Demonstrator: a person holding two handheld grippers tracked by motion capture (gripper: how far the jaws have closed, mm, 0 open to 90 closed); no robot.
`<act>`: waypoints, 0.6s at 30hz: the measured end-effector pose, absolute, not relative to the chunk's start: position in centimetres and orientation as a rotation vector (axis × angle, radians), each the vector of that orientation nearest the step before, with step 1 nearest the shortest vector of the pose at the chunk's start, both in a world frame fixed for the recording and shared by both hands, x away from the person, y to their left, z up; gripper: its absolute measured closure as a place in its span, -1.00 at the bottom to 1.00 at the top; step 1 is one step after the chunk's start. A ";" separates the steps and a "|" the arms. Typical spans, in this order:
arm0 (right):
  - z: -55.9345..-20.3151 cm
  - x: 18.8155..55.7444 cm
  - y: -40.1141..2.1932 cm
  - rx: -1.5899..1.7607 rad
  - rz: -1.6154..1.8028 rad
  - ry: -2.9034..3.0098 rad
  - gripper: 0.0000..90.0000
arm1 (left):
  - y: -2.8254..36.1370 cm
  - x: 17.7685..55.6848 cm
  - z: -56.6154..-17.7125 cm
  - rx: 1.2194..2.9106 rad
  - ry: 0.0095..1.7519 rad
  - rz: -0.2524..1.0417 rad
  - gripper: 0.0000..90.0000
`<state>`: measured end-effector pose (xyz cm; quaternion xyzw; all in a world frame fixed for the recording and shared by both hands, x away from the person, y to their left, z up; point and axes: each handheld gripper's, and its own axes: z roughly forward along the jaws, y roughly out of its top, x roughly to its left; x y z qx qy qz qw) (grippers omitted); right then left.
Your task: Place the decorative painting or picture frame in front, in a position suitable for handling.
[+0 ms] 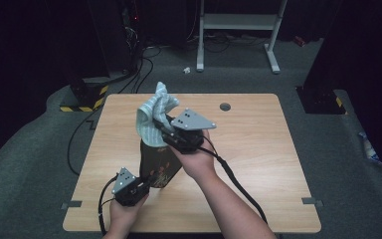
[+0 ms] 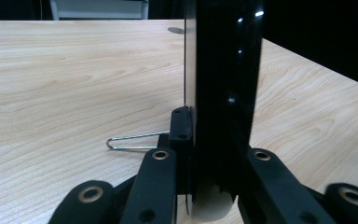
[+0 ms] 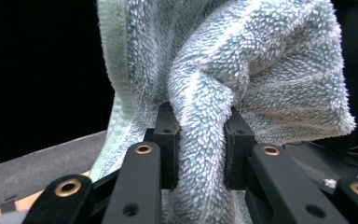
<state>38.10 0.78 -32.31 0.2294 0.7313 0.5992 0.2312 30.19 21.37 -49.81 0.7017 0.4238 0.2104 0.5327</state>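
Between my right gripper's (image 3: pixel 200 140) jaws a fold of towel (image 3: pixel 242 70) is pinched tight; my left gripper (image 2: pixel 214 154) clamps the bag's (image 1: pixel 155 164) lower edge below.

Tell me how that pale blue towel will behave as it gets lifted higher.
The towel likely stays floppy: it bunches and folds where the right claw pinches it. It seems light, since one pinch carries it. Its fluffy pile probably resists slipping. Its free end may drag over the dark bag held by the left claw.
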 end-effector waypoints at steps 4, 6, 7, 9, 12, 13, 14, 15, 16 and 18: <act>-32.9 38.3 2.3 0.618 1.617 2.042 0.60 | 21.4 30.2 -49.8 1.667 1.013 0.502 0.78; -33.0 38.5 2.4 0.627 1.615 2.045 0.61 | 21.4 30.2 -49.8 1.671 1.012 0.502 0.78; -33.0 38.6 2.4 0.630 1.613 2.048 0.61 | 21.4 30.2 -49.8 1.672 1.012 0.503 0.78; -33.0 39.0 2.5 0.633 1.602 2.053 0.61 | 21.4 30.2 -49.8 1.671 1.014 0.505 0.78; -33.2 39.6 2.3 0.651 1.587 2.054 0.61 | 21.4 30.3 -49.8 1.671 1.013 0.506 0.77; -33.3 39.8 2.2 0.662 1.585 2.053 0.61 | 21.4 30.3 -49.9 1.671 1.014 0.507 0.77; -33.4 40.3 2.0 0.678 1.577 2.054 0.62 | 21.4 30.2 -49.9 1.673 1.014 0.508 0.77; -33.5 40.6 1.9 0.692 1.571 2.054 0.62 | 21.3 30.2 -49.9 1.671 1.015 0.507 0.77; -33.6 40.9 1.7 0.704 1.559 2.052 0.62 | 21.3 30.2 -49.9 1.672 1.015 0.509 0.77; -34.0 41.7 1.4 0.734 1.533 2.056 0.62 | 21.3 30.2 -49.9 1.672 1.014 0.510 0.77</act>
